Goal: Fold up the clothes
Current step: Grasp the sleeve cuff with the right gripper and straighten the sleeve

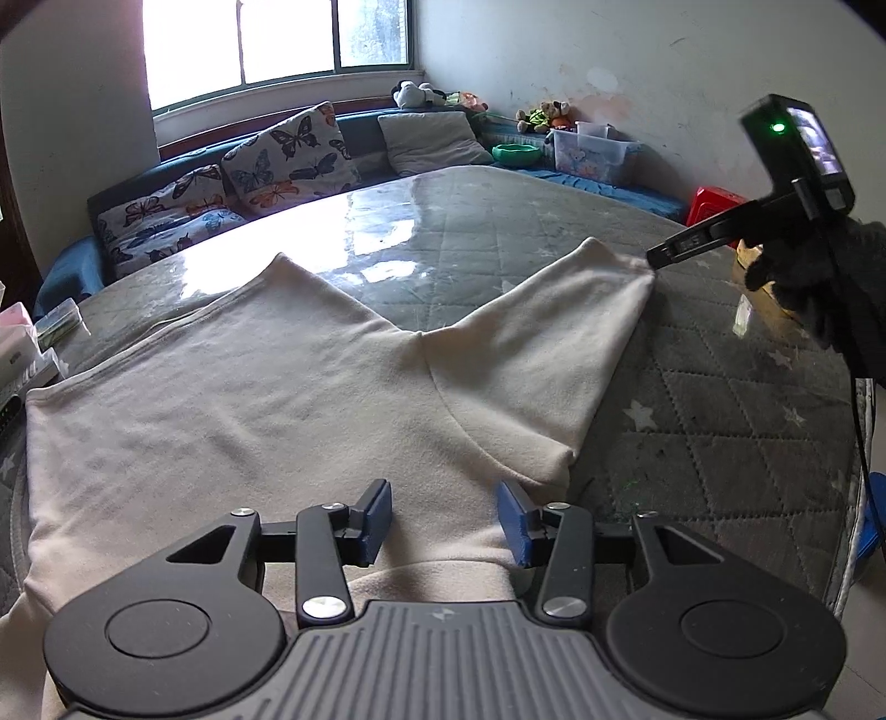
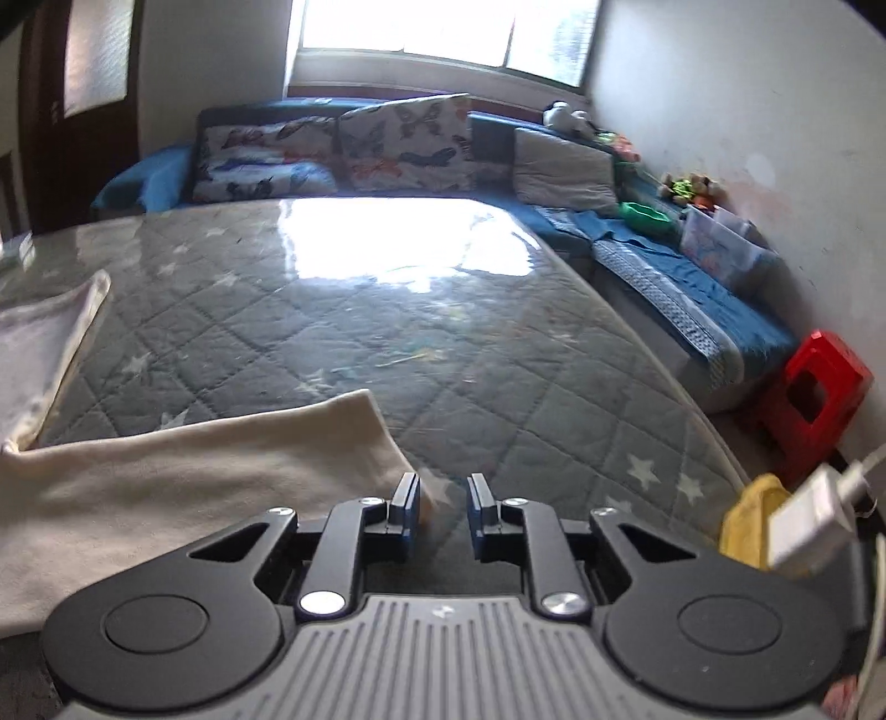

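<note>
On a quilted grey star-print surface under glossy clear film lies a cream garment, two sleeve-like ends splayed towards a window. Behind are butterfly cushions, a blue bench and a red stool. The left hand-held gripper is spread over the near hem, pads clear. The right hand-held gripper stands narrowly parted at a sleeve corner; blur hides any contact. The garment's near edge is cut off.
</note>
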Demonstrator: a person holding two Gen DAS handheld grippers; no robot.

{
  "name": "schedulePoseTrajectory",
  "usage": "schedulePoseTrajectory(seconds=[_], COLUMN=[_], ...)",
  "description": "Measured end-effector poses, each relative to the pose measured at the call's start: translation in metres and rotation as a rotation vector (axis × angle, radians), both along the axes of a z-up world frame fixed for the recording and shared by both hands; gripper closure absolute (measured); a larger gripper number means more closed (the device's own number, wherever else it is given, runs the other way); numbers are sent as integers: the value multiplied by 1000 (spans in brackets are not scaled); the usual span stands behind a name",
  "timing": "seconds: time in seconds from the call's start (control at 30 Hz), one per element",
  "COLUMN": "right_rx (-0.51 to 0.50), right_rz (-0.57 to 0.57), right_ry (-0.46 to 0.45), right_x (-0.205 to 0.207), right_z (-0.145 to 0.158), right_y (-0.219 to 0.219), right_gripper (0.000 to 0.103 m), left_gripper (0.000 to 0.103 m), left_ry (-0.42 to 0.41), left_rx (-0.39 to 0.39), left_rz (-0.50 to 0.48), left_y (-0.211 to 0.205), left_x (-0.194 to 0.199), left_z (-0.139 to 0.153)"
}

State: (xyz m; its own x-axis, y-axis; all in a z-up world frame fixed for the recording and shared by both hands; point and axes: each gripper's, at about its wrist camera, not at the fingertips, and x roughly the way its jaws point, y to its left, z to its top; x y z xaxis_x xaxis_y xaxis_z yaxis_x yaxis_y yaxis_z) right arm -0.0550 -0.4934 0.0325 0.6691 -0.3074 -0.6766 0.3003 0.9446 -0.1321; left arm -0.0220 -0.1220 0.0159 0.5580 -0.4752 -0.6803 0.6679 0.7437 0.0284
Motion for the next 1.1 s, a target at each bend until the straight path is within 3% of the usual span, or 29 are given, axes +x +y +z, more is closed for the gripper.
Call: schedulePoseTrajectory(seconds=[0.2,0.5,0.6,0.63,0.67,0.93,1.1], right_rx=[157,321,286,285,293,237,215], right_rz=[-22,-75,-89,-83,-80,-30,-7], right_ry=[-47,-69,-82,-80,-83,-189,-172], right_x=[-26,-9,-5,-3,-3,-6,-1], right_z=[7,-12,-15,-15,-15,27,29], right_y=[-16,-28,-20,-19,-19,-12,-2], right_gripper=[75,68,73,89,95,96,96], left_gripper=[55,55,55,55,55,55,54], left_ry=[1,-23,-25,-25,-27,-36,-19], left_rx=[-7,-30,-25,-21,-17,-17,-11], left_rz=[16,66,77,78,78,50,46], left_y=[1,16,17,16,15,2,-7], left_x=[3,7,9,9,10,10,11], left_z=[3,16,16,16,15,13,5])
